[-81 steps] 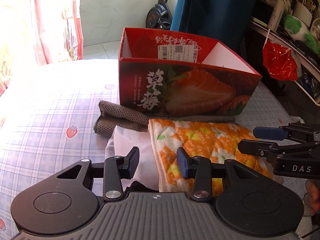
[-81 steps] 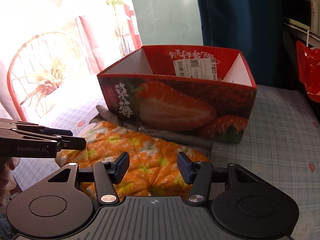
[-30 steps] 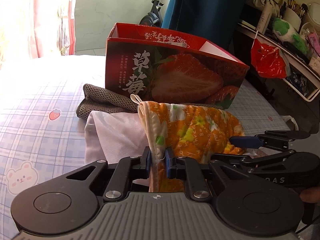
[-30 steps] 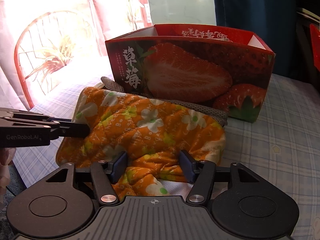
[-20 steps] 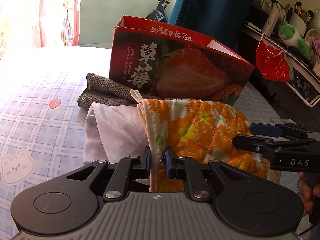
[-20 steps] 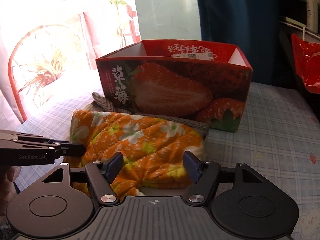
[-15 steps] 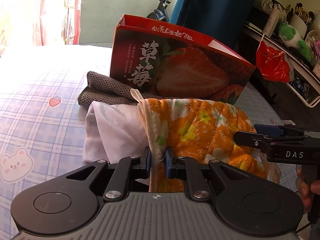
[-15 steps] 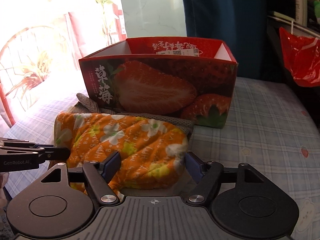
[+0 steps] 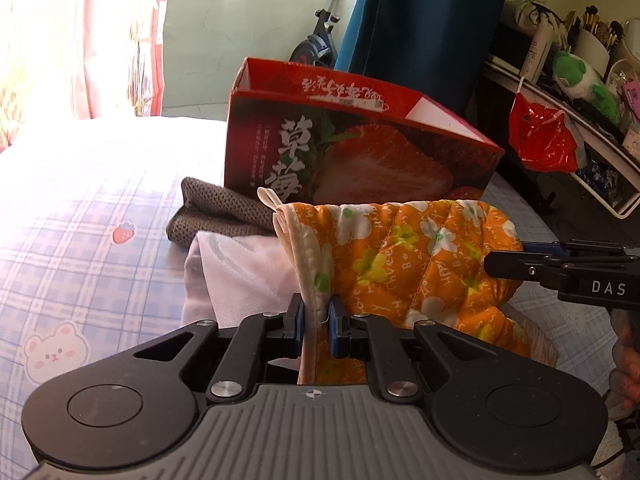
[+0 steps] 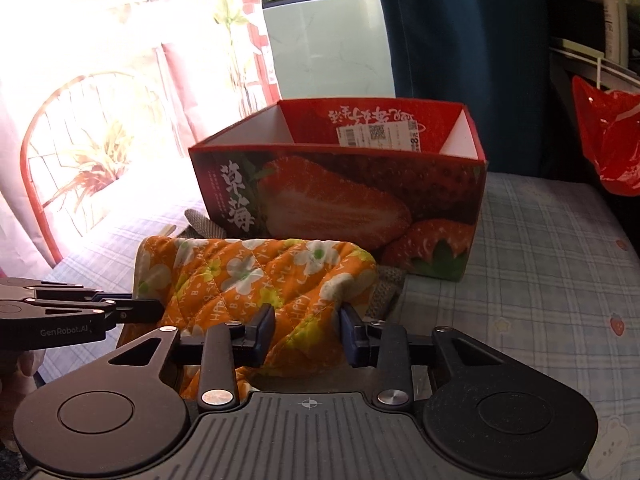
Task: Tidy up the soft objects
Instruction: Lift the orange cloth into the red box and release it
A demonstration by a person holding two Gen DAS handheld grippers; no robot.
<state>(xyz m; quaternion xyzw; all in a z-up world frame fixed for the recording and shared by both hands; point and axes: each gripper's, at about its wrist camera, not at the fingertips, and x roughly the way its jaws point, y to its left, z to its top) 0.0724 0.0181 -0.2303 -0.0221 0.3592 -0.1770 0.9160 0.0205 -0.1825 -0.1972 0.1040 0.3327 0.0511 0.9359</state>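
An orange quilted mitt with white flowers (image 9: 404, 256) hangs lifted in front of a red strawberry box (image 9: 352, 148). My left gripper (image 9: 316, 316) is shut on the mitt's cream cuff edge. My right gripper (image 10: 307, 334) is partly closed around the mitt's other end (image 10: 256, 276), jaws close on either side of the fabric; its fingers also show at the right of the left wrist view (image 9: 560, 270). A white cloth (image 9: 240, 276) and a grey knit cloth (image 9: 216, 212) lie under the mitt. The box (image 10: 344, 184) is open-topped.
The checked bedsheet (image 9: 80, 216) spreads to the left and in front. A red plastic bag (image 9: 540, 144) hangs from a cluttered shelf (image 9: 580, 92) on the right. A dark blue curtain (image 10: 460, 32) hangs behind the box. A red chair (image 10: 72, 148) stands at the left.
My left gripper closed on the mitt's cuff and lifted it. My right gripper moved onto the mitt's far end and narrowed around it. The mitt now hangs higher, stretched between both grippers.
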